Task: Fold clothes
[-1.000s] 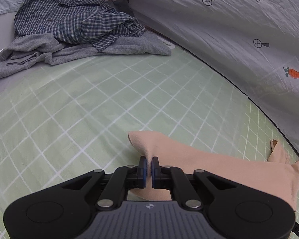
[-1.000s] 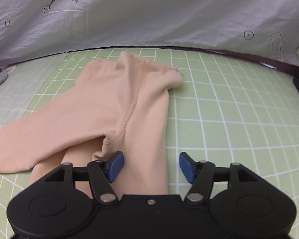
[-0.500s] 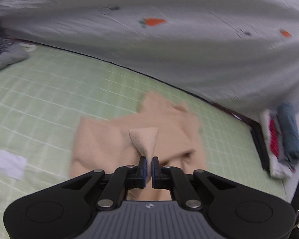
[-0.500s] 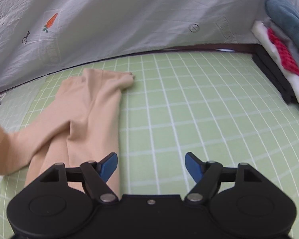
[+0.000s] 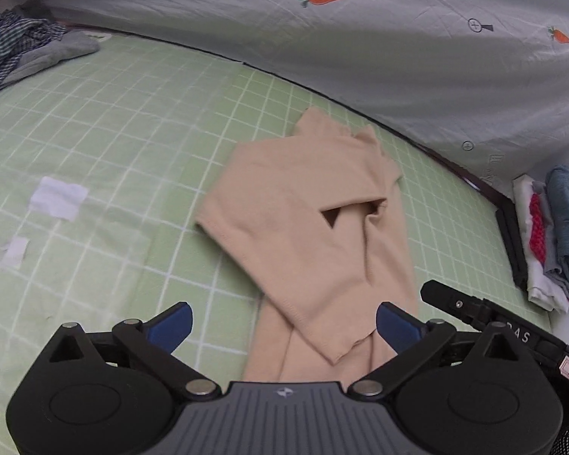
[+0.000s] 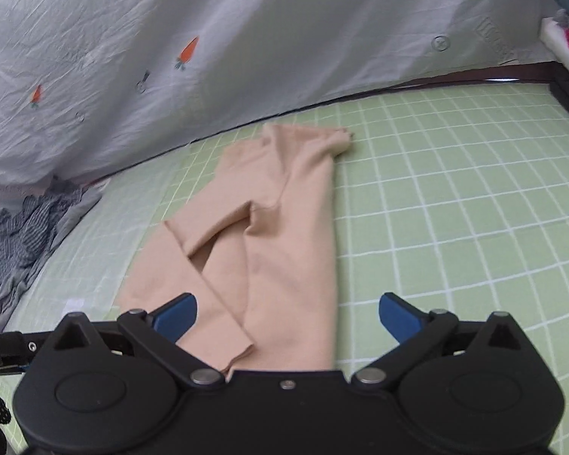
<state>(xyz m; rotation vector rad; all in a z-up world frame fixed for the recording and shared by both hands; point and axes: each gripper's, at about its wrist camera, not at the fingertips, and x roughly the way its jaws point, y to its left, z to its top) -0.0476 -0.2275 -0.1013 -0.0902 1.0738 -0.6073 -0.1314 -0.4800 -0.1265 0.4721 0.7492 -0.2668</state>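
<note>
Left cam: my left gripper [image 5: 282, 322] has its jaws swinging open, nothing pinched, and the peach leggings [image 5: 307, 227] lie folded over themselves on the green grid mat [image 5: 113, 121] just ahead. The other tool's bar shows "DAS" [image 5: 519, 336]. A folded stack [image 5: 550, 235] sits off right.

Right cam: my right gripper [image 6: 286, 316] is opening too, empty, with the leggings [image 6: 284, 235] flat on the mat [image 6: 455, 189]. Carrot-print sheet [image 6: 246, 38] behind; its printed writing is too blurry to read.

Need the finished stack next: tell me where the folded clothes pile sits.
The folded clothes pile sits at the left wrist view's right edge, past the green checked mat, beyond the beige garment.
</note>
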